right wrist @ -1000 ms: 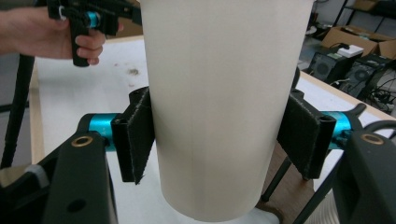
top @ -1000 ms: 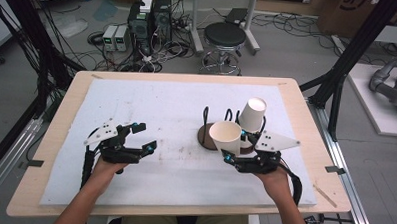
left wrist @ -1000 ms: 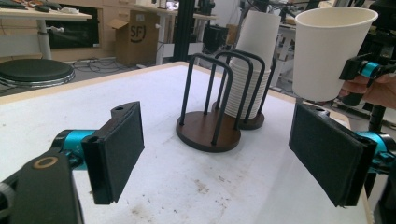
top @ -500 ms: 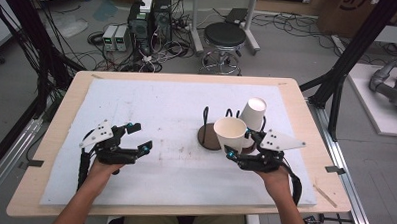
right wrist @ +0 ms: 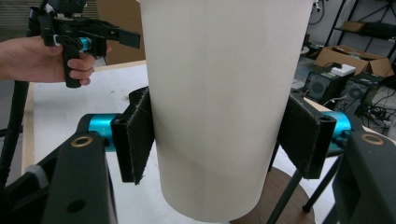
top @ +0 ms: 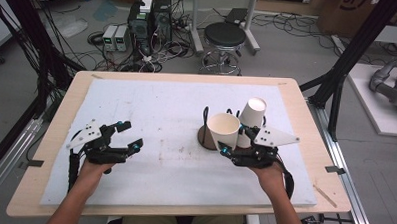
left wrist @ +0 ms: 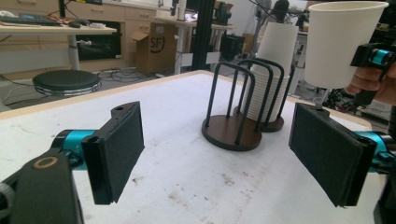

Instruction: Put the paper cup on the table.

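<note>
Paper cup (top: 224, 131) is clamped upright between the pads of the right gripper (top: 234, 138), raised above the table (top: 152, 103) | wire cup holder (left wrist: 232, 133) with stacked cups (left wrist: 273, 74) is seen just beyond it | left gripper (top: 126, 135) is held well apart, jaws spread, nothing between.

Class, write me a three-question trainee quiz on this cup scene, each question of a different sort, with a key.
1. True or false: the right gripper grips a paper cup.
2. The left gripper is: A open, B shut on a cup.
3. What holds the stack of cups?

Key: 1 true. 2 A. 3 A wire rack on round wooden bases, standing on the table.
</note>
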`<act>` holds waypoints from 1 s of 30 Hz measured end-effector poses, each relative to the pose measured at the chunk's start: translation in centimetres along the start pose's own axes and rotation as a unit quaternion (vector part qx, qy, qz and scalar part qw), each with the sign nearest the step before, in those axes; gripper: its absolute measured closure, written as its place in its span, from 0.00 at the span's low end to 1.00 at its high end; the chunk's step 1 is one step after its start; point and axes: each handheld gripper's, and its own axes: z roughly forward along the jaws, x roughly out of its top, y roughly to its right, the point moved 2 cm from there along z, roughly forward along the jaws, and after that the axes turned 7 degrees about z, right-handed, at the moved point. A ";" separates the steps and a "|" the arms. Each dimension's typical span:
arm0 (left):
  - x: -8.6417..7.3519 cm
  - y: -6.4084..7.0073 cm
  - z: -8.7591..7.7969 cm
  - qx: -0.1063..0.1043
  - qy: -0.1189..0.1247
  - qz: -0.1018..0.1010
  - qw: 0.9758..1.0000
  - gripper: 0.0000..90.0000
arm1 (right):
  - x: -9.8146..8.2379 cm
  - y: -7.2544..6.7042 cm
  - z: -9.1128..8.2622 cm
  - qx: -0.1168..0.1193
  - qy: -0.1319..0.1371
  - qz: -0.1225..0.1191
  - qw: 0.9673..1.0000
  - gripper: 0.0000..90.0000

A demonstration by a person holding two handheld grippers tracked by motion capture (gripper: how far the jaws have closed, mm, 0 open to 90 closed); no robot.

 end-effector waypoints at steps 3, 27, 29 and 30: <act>0.0 -0.1 -0.1 0.001 0.002 0.000 1.000 0.20 | 0.0 -0.1 0.1 0.000 0.001 0.003 1.000 0.37; 0.3 -0.6 -0.1 0.010 0.006 0.001 1.000 0.20 | 0.3 0.4 -0.8 0.001 0.005 0.019 1.000 0.37; 0.3 -0.9 -0.4 0.017 0.008 0.003 1.000 0.20 | 0.4 0.0 0.4 0.011 0.007 0.017 1.000 0.37; 0.3 -1.1 -0.5 0.020 0.008 0.005 1.000 0.20 | 0.5 -0.2 1.0 0.016 0.005 0.018 1.000 0.37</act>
